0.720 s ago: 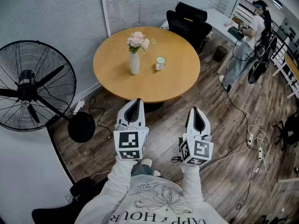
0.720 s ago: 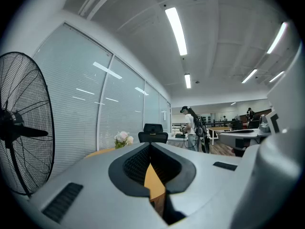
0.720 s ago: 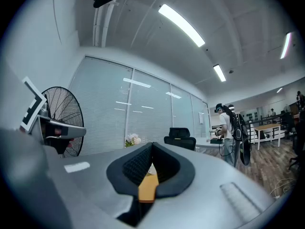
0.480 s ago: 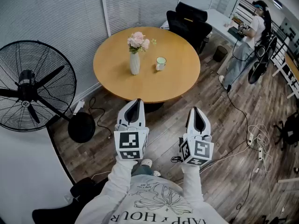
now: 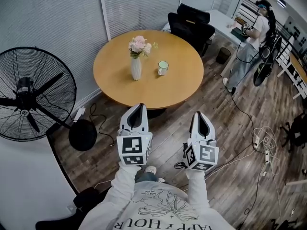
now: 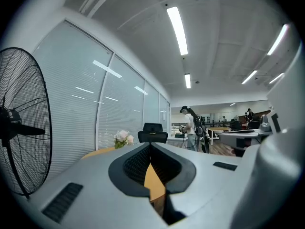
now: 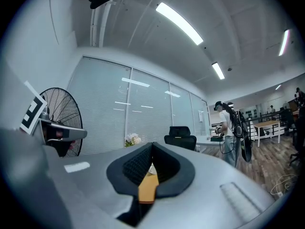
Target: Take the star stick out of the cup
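Note:
A white cup stands on the round wooden table, right of a white vase of pink flowers. At this distance I cannot make out a star stick in the cup. My left gripper and right gripper hang side by side above the floor, short of the table's near edge, both pointing toward it. Both are shut with nothing between the jaws. The left gripper and the right gripper show their jaws meeting at the tips in their own views, with the flowers far ahead.
A big black standing fan is at the left on the wood floor. Black office chairs stand behind the table. A person works at a desk at the far right. Cables and a power strip lie on the floor at the right.
The head view has shifted slightly, so the table and fan sit a little lower and to the left. Both grippers keep their place and stay shut.

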Available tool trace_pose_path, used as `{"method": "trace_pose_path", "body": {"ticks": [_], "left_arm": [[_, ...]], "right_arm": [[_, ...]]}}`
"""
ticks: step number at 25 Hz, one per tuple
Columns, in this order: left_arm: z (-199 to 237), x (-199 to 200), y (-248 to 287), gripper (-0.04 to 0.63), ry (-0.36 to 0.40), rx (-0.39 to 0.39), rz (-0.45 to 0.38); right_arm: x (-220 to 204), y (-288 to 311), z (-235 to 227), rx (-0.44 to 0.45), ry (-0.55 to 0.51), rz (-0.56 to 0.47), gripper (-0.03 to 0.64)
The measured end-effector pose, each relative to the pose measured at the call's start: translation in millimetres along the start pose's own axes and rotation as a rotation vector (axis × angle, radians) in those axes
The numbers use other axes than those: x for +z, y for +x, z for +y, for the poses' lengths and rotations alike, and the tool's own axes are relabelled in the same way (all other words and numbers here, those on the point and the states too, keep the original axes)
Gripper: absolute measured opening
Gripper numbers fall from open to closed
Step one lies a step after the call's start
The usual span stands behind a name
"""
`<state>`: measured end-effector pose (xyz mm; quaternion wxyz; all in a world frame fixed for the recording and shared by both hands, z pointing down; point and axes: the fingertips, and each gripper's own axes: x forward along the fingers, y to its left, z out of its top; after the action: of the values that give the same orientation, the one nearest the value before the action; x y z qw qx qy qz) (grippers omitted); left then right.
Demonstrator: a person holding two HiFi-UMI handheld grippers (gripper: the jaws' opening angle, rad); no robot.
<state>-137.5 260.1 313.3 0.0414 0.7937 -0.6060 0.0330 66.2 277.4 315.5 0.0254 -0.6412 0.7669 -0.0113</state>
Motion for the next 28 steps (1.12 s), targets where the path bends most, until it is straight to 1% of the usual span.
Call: {"method": "trace_pose_path", "body": {"ticks": [8, 21, 28], "left_arm": [[8.5, -0.5, 12.7, 0.007, 0.001, -0.026, -0.011], [17.8, -16.8, 35.5, 0.008, -0.015, -0.061, 0.025], [17.9, -20.9, 65.3, 0.008, -0.018, -0.068, 0.041]], "right_arm": [[-5.6, 12.2, 5.8, -0.002, 0.004, 0.0, 0.009], [-17.5, 22.3, 7.3, -0.028, 0.012, 0.025, 0.009], [-23.0, 47.5, -4.1, -0.034, 0.02, 0.029, 0.009]]}}
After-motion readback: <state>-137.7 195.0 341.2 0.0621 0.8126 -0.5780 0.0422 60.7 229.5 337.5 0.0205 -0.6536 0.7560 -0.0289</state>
